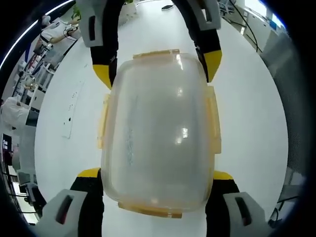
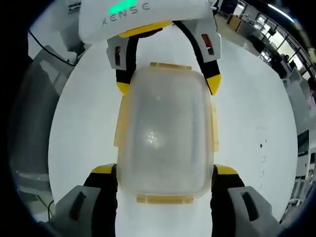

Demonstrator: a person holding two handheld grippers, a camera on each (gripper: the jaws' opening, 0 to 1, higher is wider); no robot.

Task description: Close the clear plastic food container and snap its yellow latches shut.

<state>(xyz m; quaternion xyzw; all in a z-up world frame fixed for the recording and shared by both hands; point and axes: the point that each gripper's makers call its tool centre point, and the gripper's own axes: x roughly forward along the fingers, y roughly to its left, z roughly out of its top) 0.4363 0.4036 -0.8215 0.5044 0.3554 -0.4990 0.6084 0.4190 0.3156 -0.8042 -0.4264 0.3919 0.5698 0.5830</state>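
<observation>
Clear container [image 1: 160, 133] lid-on, flat on the white desk [image 1: 247, 128], sitting between both tools. Yellow latches [image 1: 214, 121] on all four sides; whether they are snapped down, can't tell. Left tool [image 1: 157, 177] open, jaws straddling the container's near end, yellow tips beside its side walls. Right tool [image 2: 165, 174] same on the opposite end: jaws spread, one either side. Each tool shows at the far end of the other's view. Nothing blocks the lid top. Desk otherwise mostly bare: a white strip [image 1: 70, 111] lies left of the container. Beyond the desk: office room, desks, seated people [image 1: 54, 30], cables [image 1: 247, 24].
</observation>
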